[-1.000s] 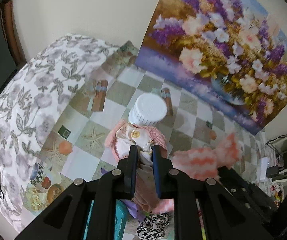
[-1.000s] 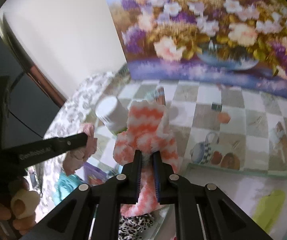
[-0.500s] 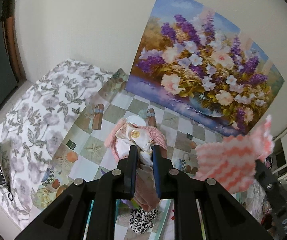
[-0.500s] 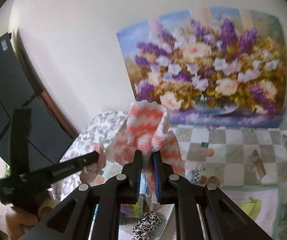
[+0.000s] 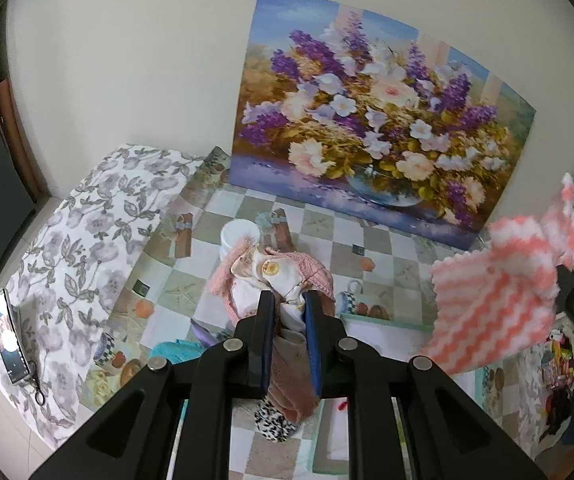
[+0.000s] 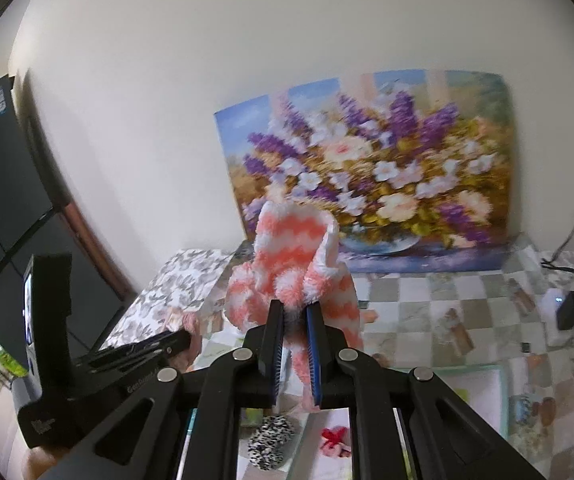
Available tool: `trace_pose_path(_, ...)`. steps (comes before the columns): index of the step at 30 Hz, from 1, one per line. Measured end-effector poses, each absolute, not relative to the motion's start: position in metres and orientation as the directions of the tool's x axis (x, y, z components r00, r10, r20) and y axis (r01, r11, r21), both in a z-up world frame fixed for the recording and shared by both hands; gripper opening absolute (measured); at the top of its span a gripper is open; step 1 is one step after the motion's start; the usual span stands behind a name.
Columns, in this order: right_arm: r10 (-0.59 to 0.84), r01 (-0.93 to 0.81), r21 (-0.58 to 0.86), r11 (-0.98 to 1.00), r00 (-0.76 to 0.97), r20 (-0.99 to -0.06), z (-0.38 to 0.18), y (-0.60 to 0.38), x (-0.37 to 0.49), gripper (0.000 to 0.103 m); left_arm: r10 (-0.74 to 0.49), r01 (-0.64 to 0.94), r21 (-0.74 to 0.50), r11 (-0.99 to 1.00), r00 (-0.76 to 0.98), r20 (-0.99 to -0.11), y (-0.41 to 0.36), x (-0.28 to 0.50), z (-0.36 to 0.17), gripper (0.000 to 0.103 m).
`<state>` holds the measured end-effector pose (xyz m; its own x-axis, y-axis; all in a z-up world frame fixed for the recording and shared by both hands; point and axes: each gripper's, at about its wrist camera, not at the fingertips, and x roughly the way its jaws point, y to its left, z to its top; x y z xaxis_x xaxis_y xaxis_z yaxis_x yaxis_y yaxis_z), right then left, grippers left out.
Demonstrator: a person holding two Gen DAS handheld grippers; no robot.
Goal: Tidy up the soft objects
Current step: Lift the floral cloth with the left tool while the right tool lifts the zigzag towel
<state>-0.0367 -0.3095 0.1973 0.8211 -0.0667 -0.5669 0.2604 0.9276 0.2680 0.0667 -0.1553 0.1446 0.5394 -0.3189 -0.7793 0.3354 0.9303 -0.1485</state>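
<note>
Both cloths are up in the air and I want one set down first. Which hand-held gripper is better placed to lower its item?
Probably left: its hand-held gripper holds the pink garment hanging above the tablecloth, while the right holds the striped cloth higher.

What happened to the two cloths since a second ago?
Both grippers lifted their cloths up off the table: the left gripper its pink garment, the right gripper its striped fluffy cloth. Both stayed clamped shut. The white tub and painting stayed put.

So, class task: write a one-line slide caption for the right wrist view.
Right tool shut on a pink-and-white zigzag cloth, raised before a flower painting.
</note>
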Motion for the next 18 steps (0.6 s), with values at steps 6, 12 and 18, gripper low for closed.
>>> trace_pose_path(6,-0.118,0.344,0.303,0.889,0.811,-0.572,0.197,-0.333,-0.062,0.012,-0.331,0.37,-0.145,0.918,0.512,-0.793,-0.174,0.052,0.137,0.015)
trace_pose_path(12,-0.212,0.465,0.306,0.83,0.773,-0.598,0.185,-0.366,-0.092,0.012,-0.355,0.428,-0.133,0.894,0.496,-0.793,-0.2,0.038,0.133,0.015)
trace_pose_path(18,-0.318,0.593,0.282,0.754,0.706,-0.633,0.179,-0.403,-0.113,0.012,-0.391,0.506,-0.132,0.852,0.449,-0.803,-0.232,0.022,0.124,0.015)
